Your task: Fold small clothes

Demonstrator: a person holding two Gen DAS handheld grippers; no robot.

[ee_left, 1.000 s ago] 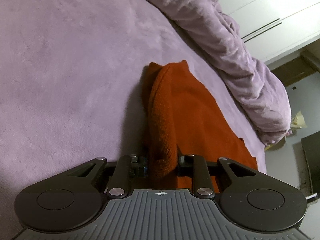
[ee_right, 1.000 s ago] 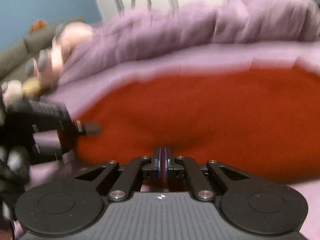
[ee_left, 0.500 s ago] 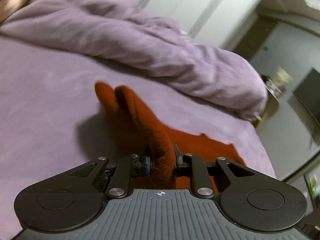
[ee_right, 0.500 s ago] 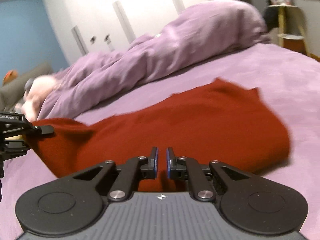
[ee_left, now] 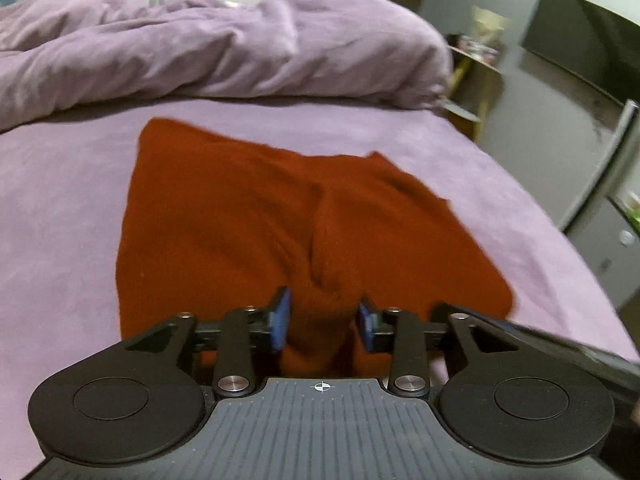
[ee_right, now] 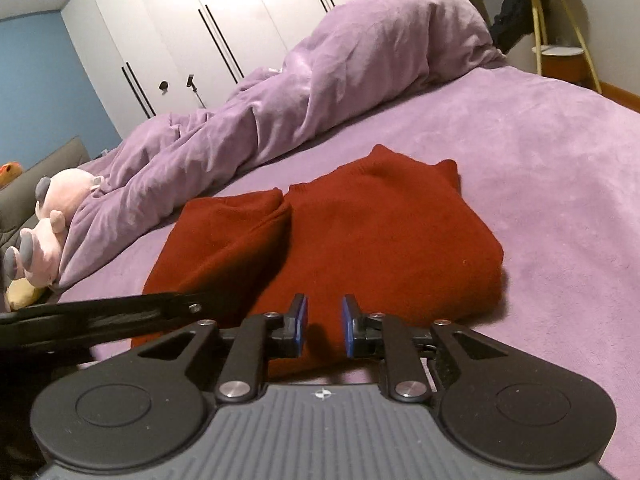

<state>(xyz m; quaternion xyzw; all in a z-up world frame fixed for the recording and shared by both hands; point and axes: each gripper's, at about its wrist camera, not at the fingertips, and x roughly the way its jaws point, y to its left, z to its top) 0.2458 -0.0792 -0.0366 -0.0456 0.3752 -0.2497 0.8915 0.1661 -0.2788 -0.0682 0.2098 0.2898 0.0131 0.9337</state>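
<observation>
Red garment is spread on purple bed, a bunched fold caught between left gripper opening jaws, right gripper opening empty above its near edge.

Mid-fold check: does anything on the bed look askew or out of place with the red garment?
One thing: the red garment has a raised ridge of bunched cloth running into the left tool, whose jaws are opening around it. In the right wrist view the fold's near-left flap sits uneven. The right tool, also opening, holds nothing.
</observation>
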